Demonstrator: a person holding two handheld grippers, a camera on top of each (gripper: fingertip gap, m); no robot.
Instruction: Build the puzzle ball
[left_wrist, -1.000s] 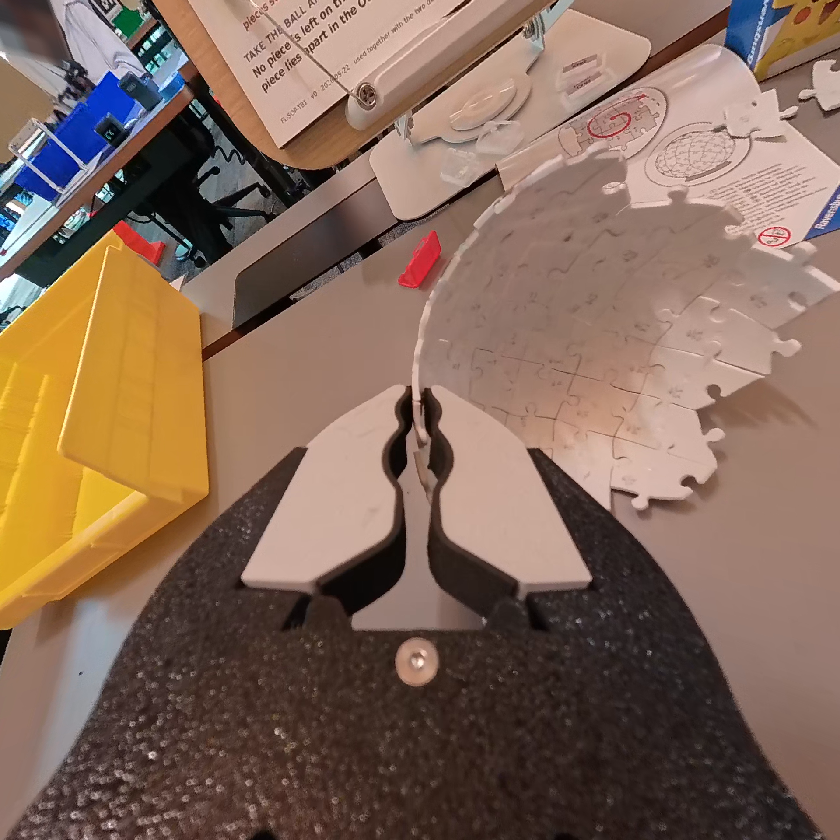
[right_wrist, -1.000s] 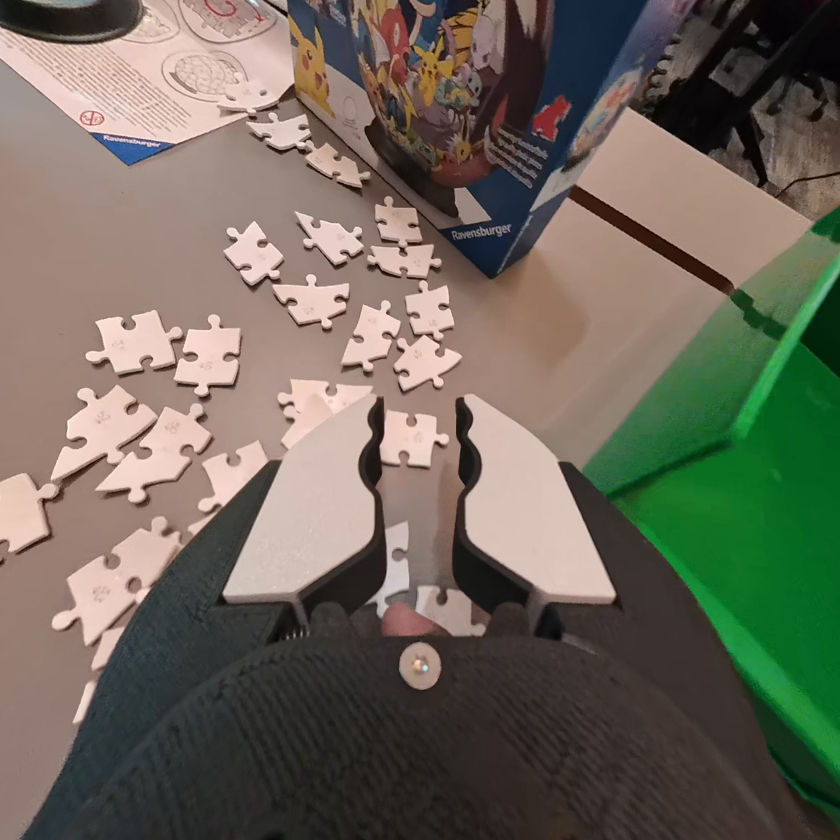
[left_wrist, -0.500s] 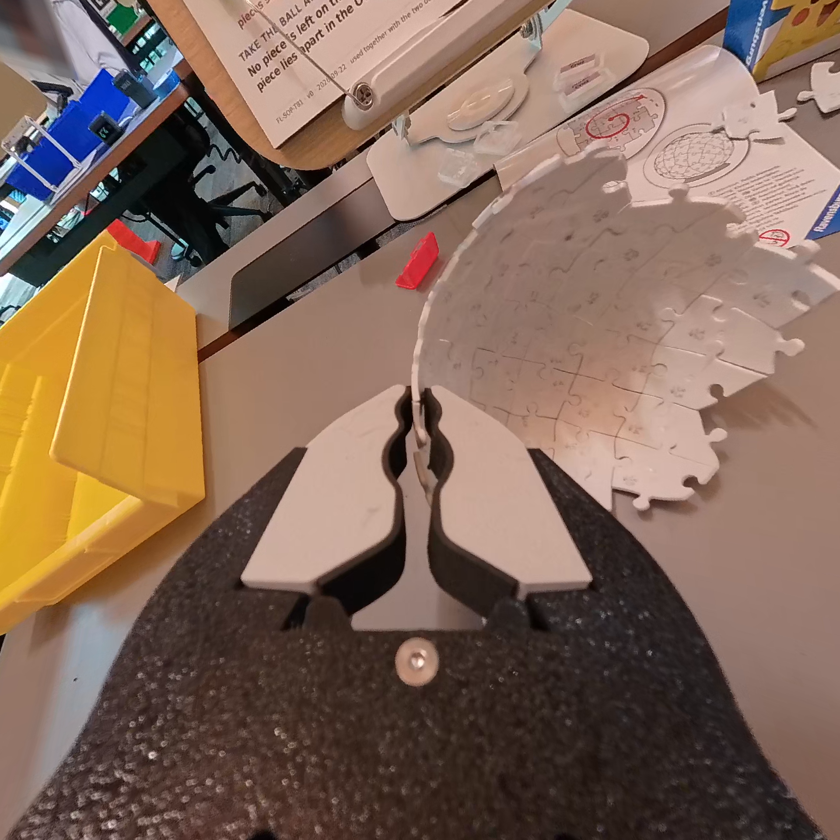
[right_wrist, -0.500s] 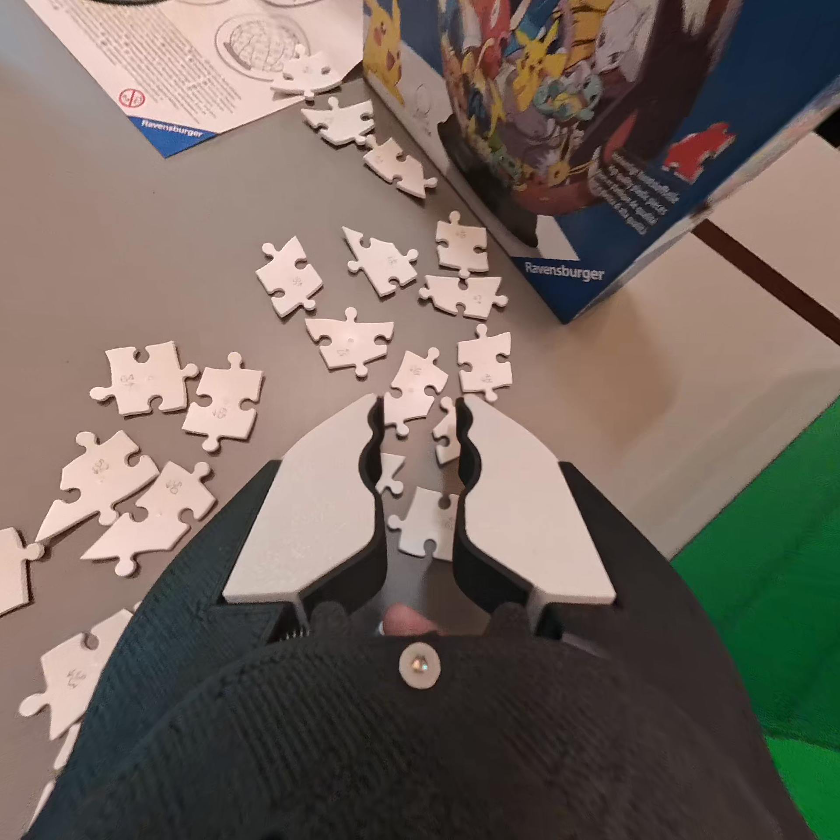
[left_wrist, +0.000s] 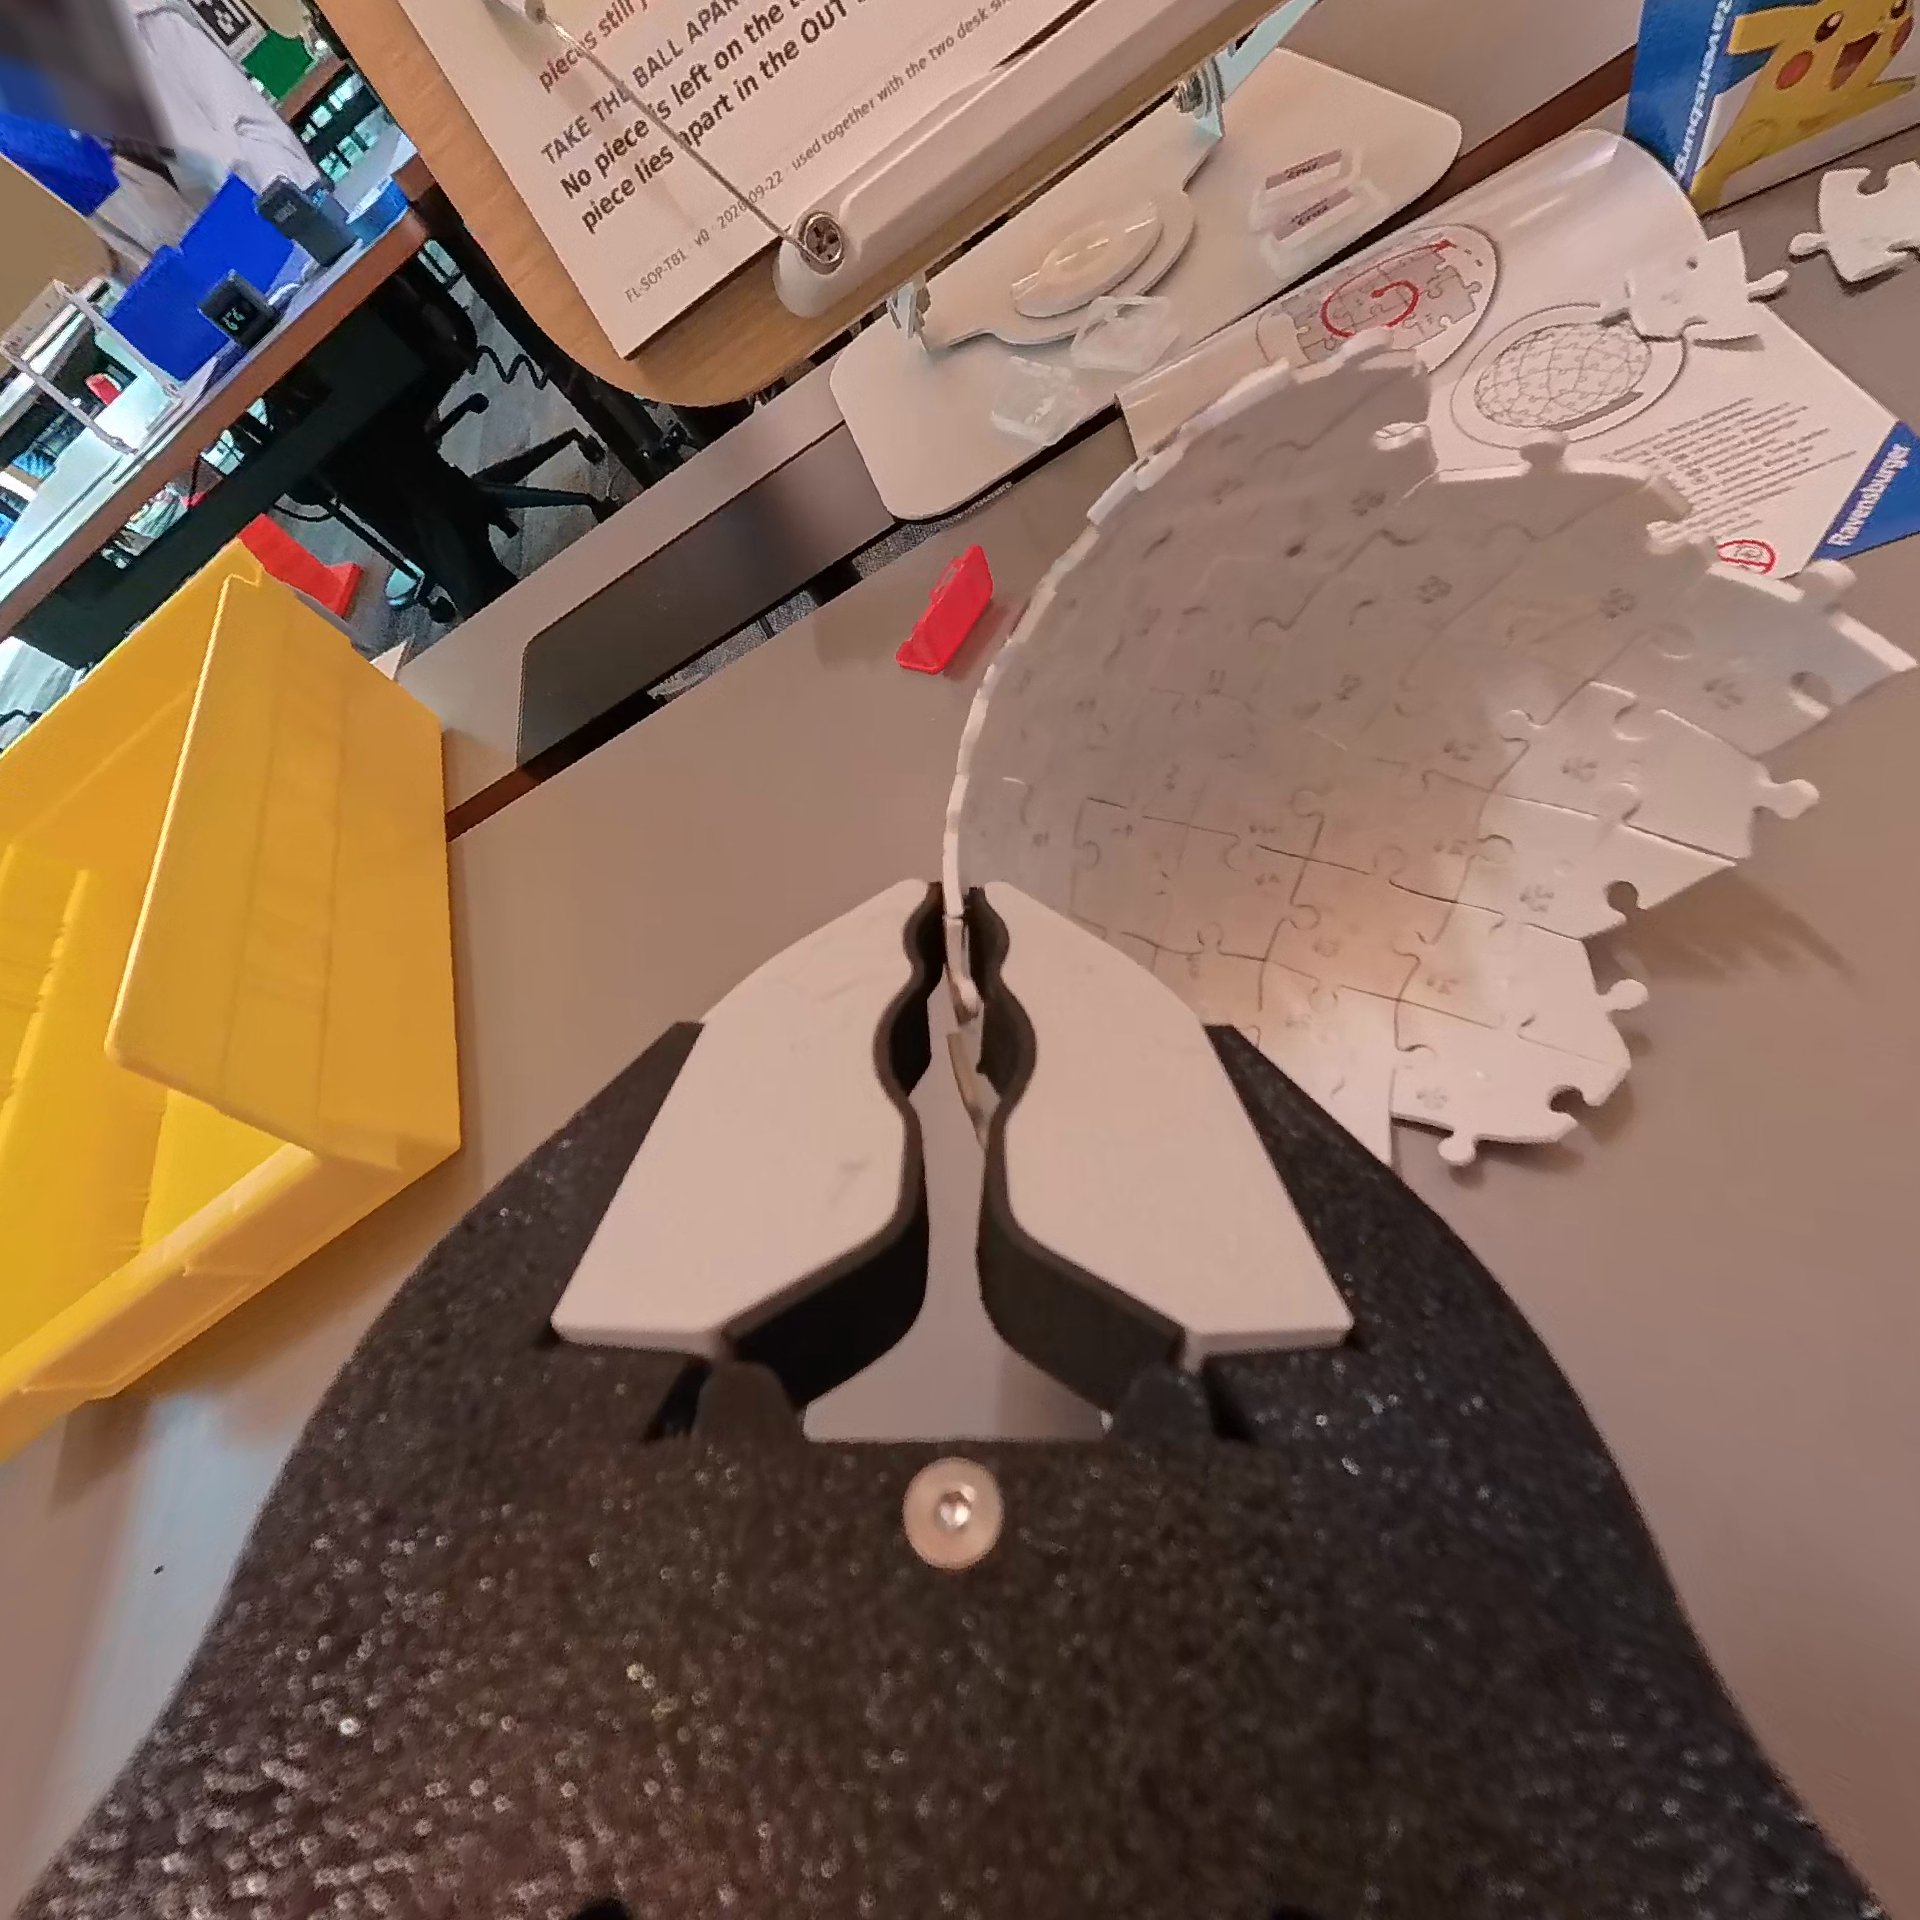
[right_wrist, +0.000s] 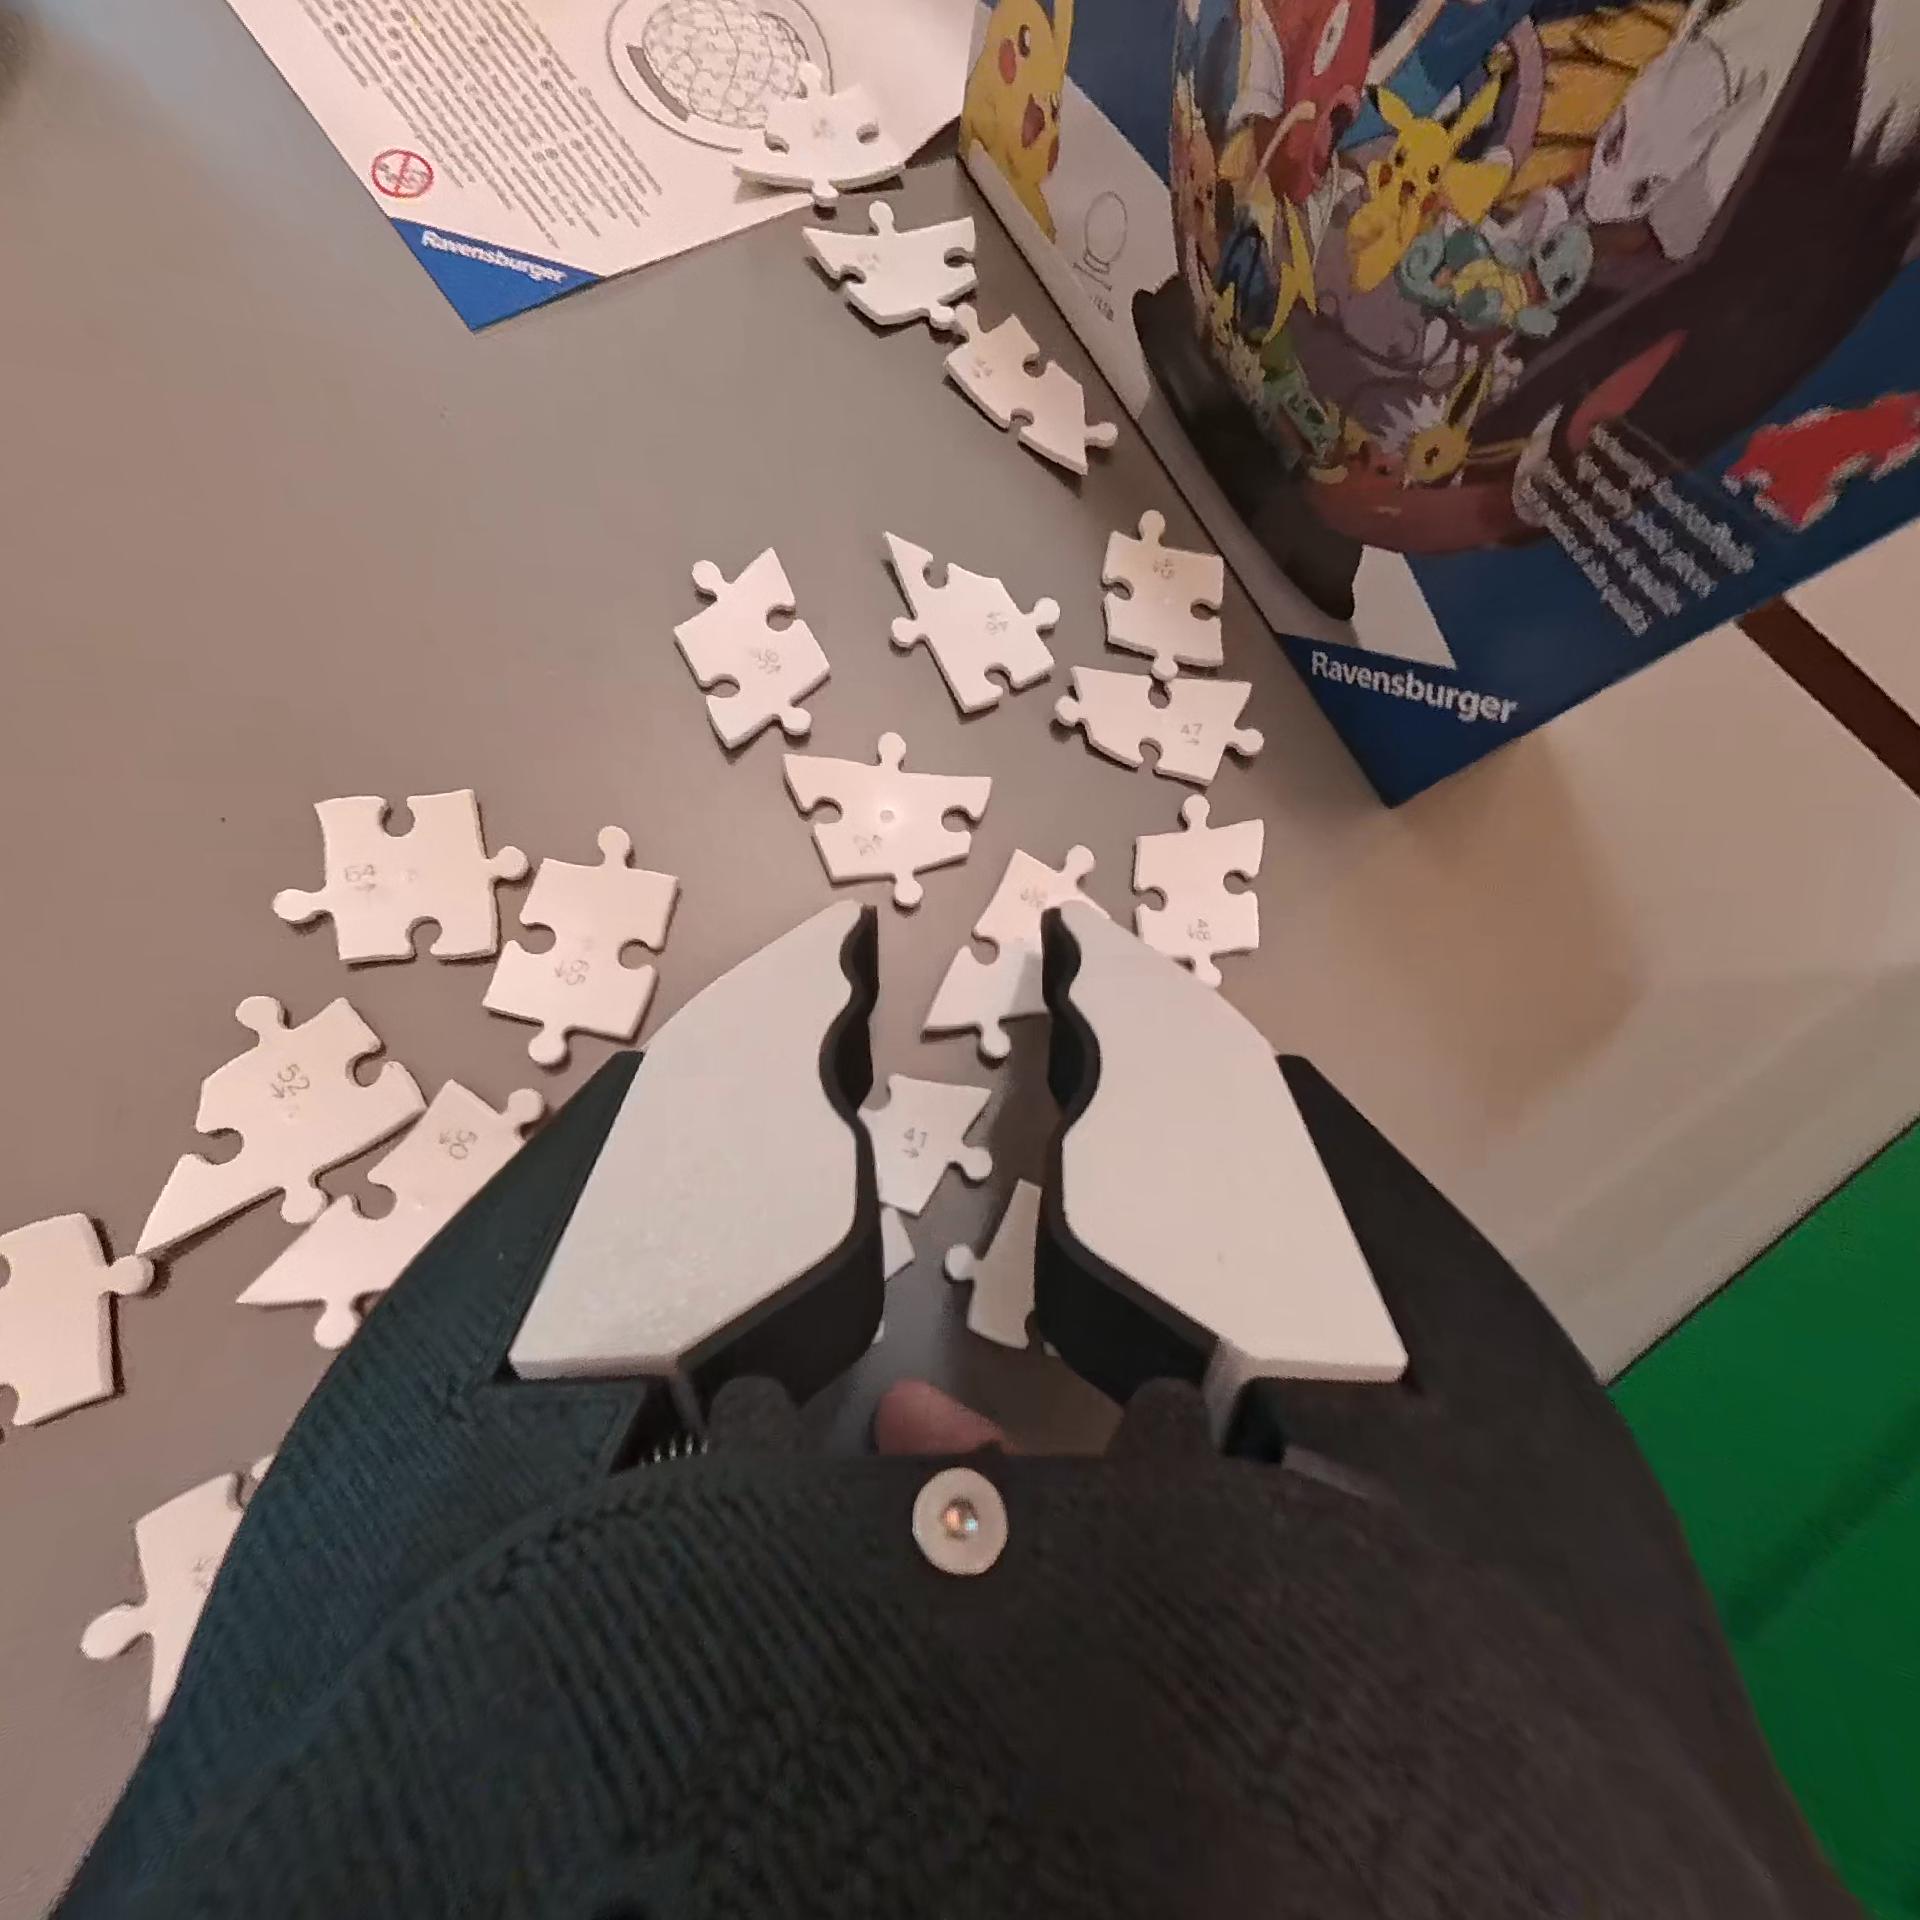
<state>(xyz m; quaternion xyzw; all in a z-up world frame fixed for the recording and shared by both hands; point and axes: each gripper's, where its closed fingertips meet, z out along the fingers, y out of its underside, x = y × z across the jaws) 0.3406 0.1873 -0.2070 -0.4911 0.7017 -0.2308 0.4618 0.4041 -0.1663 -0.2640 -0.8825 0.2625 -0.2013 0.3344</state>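
In the left wrist view, my left gripper (left_wrist: 954, 914) is shut on the near rim of the partly built puzzle ball (left_wrist: 1351, 790), a curved white shell of joined pieces that rests on the grey table with its hollow side up. In the right wrist view, my right gripper (right_wrist: 958, 920) is open and empty, just above several loose white puzzle pieces (right_wrist: 883, 821) scattered face down on the table. One loose piece (right_wrist: 992, 961) lies just beyond the gap between its fingertips, another piece (right_wrist: 920, 1138) lies between the fingers.
A yellow bin (left_wrist: 208, 935) stands left of the shell. A small red clip (left_wrist: 945, 629) lies behind it, with a sign stand (left_wrist: 1039, 260) and an instruction sheet (left_wrist: 1662, 416) beyond. The puzzle box (right_wrist: 1507, 364) stands behind the loose pieces. A green bin (right_wrist: 1818, 1507) is at right. There is about 35 cm between the tips of the two grippers.
My right gripper has moved forward over the loose pieces toward the box, staying open. My left gripper stays shut on the shell's rim, almost still.
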